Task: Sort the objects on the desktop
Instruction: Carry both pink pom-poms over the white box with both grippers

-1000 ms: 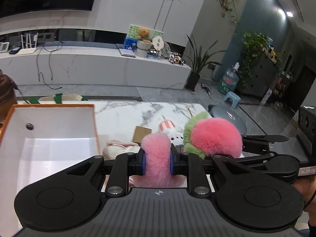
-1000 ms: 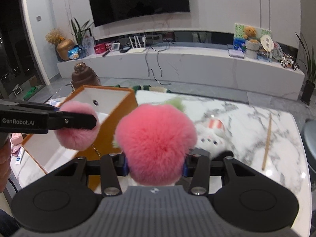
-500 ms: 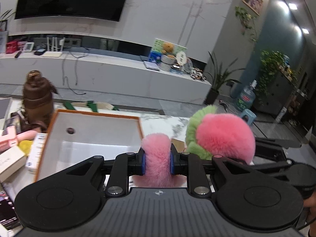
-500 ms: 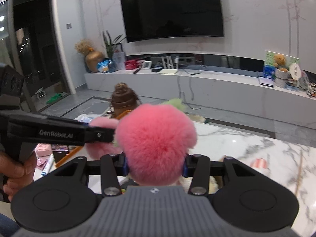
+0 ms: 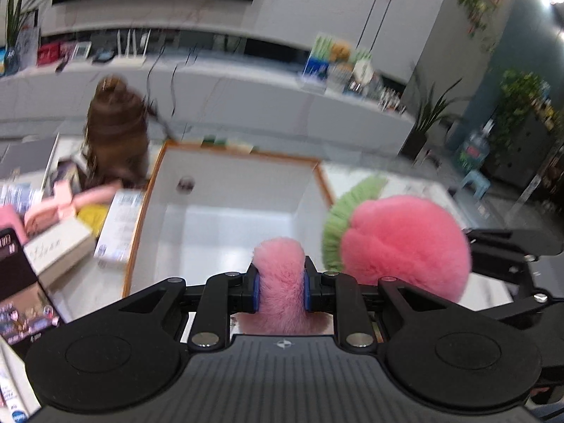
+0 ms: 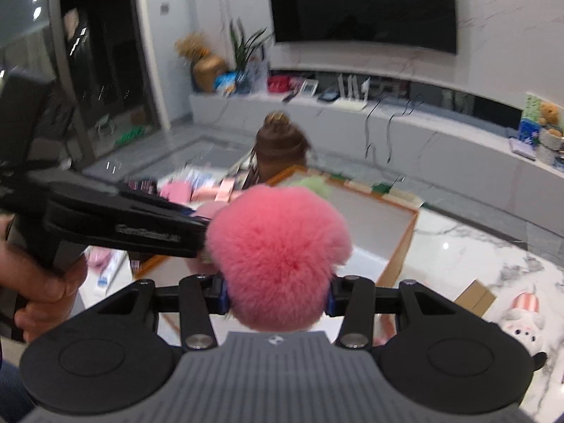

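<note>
Now, left gripper (image 5: 281, 290): jaws nearly closed, squeezing a pale pink fluffy pompom (image 5: 279, 282) between the blue pads; fur bulges above and below the pinch.
Right gripper (image 6: 278, 298): jaws set wider, clamped on the sides of a big hot-pink plush ball (image 6: 278, 257) with a green fuzzy tuft (image 6: 312, 185) at its far end.
Where the toys are: both off the table, side by side, the hot-pink ball to the right of the pale one; from the left wrist the ball (image 5: 405, 243) sits over the box's right rim, the pale pompom over the box's near edge.
Box (image 5: 225, 162): white inside, orange rim, open top, a round hole in the far wall.
Table (image 6: 469, 257): white marble; a small plush animal with a striped hat (image 6: 525, 320) and a brown card piece (image 6: 476, 296) lie on the right, beyond the box.
Left of the box: a jumble of small cartons (image 5: 116, 225), pink items and a phone screen (image 5: 21, 289), all blurred.
Brown tiered bottle (image 5: 116, 134): upright at the box's far-left corner.
Hand (image 6: 42, 282): wrapped around the left gripper's handle, seen from the right wrist.
Room behind: long white console and dark television, blurred.
</note>
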A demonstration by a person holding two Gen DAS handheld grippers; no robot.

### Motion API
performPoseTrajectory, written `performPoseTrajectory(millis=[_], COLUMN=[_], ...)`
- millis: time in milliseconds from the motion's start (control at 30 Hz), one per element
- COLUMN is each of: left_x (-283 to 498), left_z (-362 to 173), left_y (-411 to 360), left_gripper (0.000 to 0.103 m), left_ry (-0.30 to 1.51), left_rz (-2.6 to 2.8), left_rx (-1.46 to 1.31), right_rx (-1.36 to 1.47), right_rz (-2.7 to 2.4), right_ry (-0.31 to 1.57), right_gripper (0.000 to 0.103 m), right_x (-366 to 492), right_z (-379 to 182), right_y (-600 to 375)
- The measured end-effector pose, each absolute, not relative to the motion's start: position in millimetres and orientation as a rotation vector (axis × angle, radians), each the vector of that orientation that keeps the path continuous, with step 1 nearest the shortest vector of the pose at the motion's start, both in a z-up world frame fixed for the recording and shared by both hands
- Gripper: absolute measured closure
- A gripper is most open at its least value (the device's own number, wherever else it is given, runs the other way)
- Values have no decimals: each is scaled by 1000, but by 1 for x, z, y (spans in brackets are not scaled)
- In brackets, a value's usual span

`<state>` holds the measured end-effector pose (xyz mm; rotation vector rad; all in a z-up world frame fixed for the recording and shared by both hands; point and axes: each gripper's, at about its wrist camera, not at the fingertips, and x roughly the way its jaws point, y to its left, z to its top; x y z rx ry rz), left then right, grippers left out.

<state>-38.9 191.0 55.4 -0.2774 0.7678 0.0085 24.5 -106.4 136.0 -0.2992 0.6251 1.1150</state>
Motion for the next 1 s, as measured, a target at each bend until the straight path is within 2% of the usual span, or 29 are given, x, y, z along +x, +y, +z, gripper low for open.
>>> performPoseTrajectory(millis=[1000], left_x=[-9], left_z=[-3], left_y=[200], left_gripper=[79], left_ry=[1037], left_rz=[85], left_rx=[-153], right_rx=[-569], right_rz=[1110], right_ry=[832], right_gripper=[55], right_x=[30], right_z=[67], right_y=[-34])
